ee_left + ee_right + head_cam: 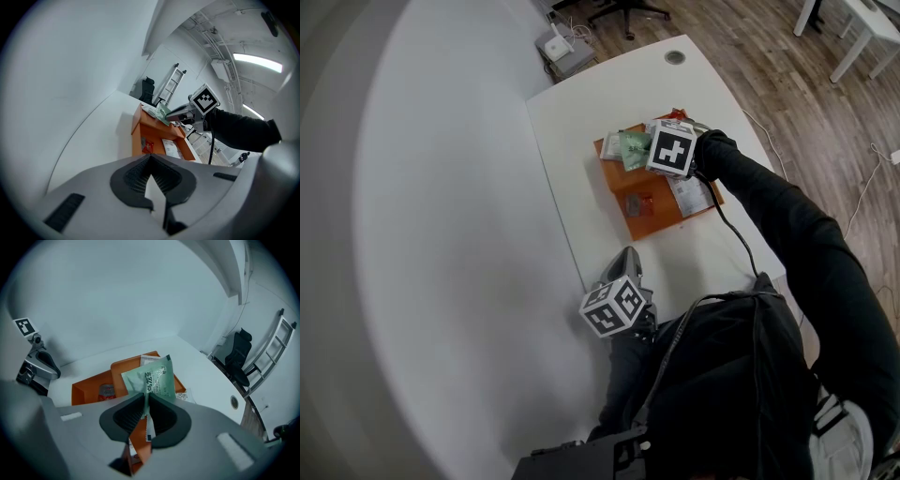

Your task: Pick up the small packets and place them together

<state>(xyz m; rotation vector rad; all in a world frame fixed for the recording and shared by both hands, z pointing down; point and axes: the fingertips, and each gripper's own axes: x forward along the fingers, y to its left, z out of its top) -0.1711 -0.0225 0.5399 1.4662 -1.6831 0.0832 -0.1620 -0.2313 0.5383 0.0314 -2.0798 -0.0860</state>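
Note:
An orange tray [666, 214] lies on the white table [581, 122]. In it are a small red packet [642, 204] and a white printed packet [689, 192]. My right gripper [643, 150] hovers over the tray's far end, shut on a pale green packet [630, 148]. In the right gripper view the green packet [152, 376] stands up from between the pads, with the tray [89, 387] and red packet [107, 391] below. My left gripper [630, 255] rests near the table's front edge, apart from the tray, with its pads meeting and nothing between them [151, 159].
A round cable hole [675, 57] sits at the table's far end. A curved white wall [441, 234] runs along the left of the table. On the wooden floor are a white box [562, 47], an office chair base [628, 11] and cables.

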